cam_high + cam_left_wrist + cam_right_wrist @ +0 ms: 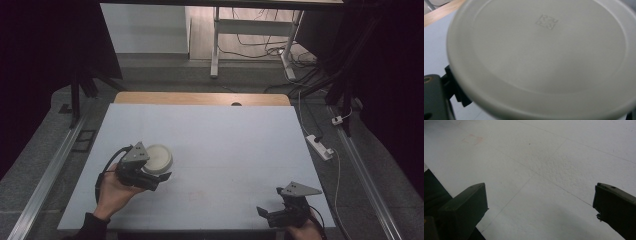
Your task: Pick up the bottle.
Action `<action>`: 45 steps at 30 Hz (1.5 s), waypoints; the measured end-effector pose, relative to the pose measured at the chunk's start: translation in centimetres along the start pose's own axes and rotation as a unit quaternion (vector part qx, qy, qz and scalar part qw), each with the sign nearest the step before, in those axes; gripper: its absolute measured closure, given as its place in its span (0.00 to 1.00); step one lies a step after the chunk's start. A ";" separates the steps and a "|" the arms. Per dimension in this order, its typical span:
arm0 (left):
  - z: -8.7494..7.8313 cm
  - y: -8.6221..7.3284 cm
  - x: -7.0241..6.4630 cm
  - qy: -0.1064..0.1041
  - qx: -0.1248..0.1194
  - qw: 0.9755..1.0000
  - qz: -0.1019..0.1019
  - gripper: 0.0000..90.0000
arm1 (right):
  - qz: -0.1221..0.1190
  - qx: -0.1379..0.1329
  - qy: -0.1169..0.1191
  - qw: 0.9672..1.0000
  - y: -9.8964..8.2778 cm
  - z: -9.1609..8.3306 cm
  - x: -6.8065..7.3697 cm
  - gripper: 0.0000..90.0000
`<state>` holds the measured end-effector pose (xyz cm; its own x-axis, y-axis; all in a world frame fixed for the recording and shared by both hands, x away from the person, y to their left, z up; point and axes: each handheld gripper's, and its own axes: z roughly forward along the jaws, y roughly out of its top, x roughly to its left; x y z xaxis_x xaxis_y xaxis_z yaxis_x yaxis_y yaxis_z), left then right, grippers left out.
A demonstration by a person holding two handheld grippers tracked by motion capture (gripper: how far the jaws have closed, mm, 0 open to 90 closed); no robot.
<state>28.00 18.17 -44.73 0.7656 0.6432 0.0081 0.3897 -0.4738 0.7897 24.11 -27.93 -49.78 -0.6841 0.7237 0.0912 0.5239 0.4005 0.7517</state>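
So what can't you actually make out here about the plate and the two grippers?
- Left gripper, high view: its body hides where it meets the white plate, so the grip can't be confirmed.
- Plate, left gripper view: cut off by the edges and blurred; its embossed mark is unreadable.
- Right gripper, high view: small and dark, partly cut off by the bottom edge.
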 end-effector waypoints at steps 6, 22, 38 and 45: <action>1.1 1.4 -0.3 -0.006 0.004 1.000 0.015 0.07 | -0.001 0.000 0.001 1.000 0.0 0.0 0.0 0.00; 4.0 4.0 -1.0 -0.031 0.013 0.999 0.036 0.08 | -0.003 0.002 0.003 1.000 0.0 0.0 0.0 0.00; 6.1 5.8 -2.2 -0.056 0.017 0.996 0.063 0.08 | -0.005 0.004 0.004 1.000 0.0 0.1 0.0 0.00; 6.6 5.8 -2.7 -0.068 0.016 0.995 0.065 0.07 | -0.005 0.005 0.005 1.000 0.0 0.1 0.0 0.00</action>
<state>31.61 9.69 -44.19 0.8717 0.4894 0.0237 0.2976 -0.5672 0.7679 24.16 -27.88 -49.83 -0.6944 0.7140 0.0892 0.5213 0.4136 0.7464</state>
